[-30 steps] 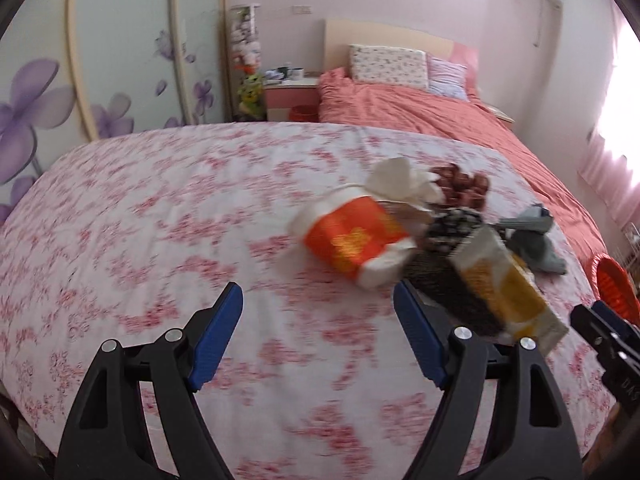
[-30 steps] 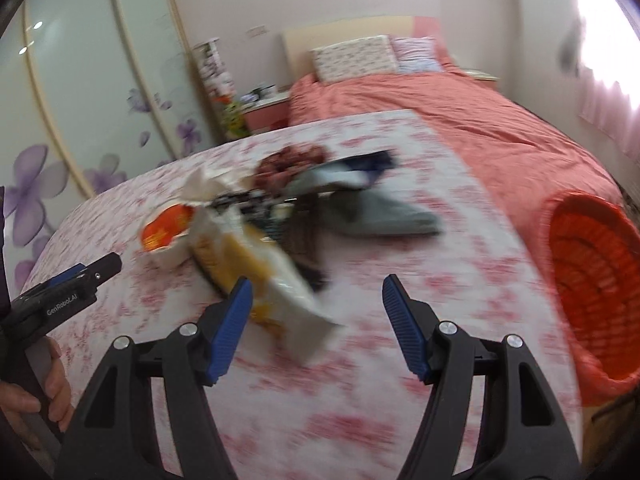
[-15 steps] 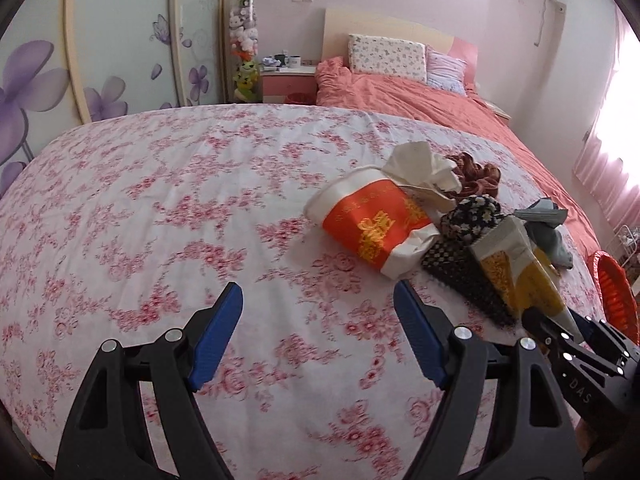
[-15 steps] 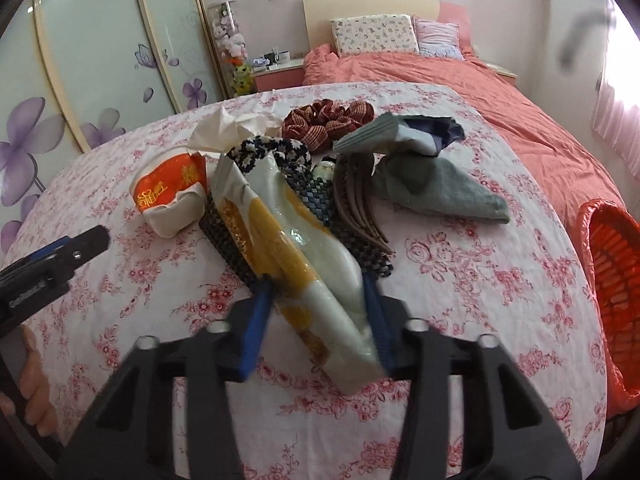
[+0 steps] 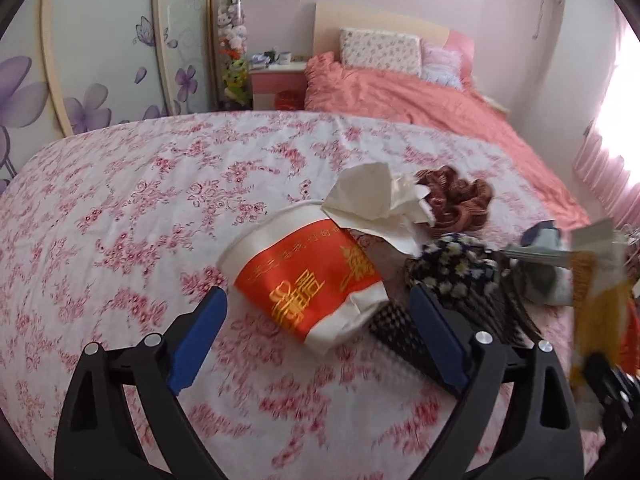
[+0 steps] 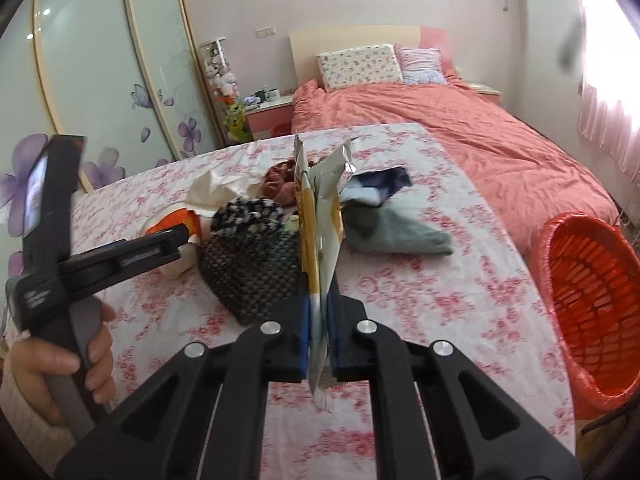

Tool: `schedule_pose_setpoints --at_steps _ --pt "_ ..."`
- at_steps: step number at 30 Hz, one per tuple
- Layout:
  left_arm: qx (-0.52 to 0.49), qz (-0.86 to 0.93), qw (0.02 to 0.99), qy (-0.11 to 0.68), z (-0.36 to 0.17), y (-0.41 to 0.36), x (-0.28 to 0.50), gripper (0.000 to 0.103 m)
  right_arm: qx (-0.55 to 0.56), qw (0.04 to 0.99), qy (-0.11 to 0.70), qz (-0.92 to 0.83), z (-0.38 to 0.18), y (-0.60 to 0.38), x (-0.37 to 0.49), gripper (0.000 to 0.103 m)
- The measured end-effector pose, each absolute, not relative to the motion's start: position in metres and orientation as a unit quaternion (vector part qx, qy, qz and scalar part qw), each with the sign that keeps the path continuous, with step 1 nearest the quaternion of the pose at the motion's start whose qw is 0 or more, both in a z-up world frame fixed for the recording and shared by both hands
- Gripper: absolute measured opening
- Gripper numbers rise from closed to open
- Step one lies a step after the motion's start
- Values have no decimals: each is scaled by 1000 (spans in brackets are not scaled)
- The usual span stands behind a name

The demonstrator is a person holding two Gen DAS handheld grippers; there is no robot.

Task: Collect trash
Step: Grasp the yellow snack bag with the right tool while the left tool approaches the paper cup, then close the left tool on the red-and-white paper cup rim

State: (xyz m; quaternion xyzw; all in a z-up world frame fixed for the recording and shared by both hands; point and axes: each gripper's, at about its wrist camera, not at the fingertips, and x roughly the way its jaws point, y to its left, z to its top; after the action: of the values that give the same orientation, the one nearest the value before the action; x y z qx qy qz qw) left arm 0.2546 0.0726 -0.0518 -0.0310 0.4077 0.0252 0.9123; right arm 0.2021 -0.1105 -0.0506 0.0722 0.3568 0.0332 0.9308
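A paper cup with an orange band lies on its side on the flowered bedspread. My left gripper hangs just before it, jaws opening, the cup's base between the blue pads without touching them. A crumpled tissue rests on the cup's far end. My right gripper is shut on a yellow and white snack wrapper, which stands upright off the bed. The same wrapper shows blurred at the right of the left wrist view. The left gripper appears side-on, held by a hand.
An orange mesh basket stands beside the bed at the right. A red scrunchie, a black and white scrunchie, a dark woven piece and a grey cloth lie in the pile. Pillows are at the far end.
The right gripper closed on the snack wrapper and raised it off the pile. The left gripper moved in toward the paper cup and its jaws widened.
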Motion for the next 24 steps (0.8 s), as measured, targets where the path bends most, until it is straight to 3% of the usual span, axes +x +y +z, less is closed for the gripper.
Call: schedule_pose_setpoints --at_steps 6,16,24 --pt "-30 45 899 435 -66 80 265 92 75 928 365 15 -58 -126 204 8" --pt "-27 51 907 417 -61 123 246 91 94 927 363 -2 -64 -143 211 9" --pt "8 26 913 406 -61 102 262 91 94 925 368 3 -66 -139 210 9"
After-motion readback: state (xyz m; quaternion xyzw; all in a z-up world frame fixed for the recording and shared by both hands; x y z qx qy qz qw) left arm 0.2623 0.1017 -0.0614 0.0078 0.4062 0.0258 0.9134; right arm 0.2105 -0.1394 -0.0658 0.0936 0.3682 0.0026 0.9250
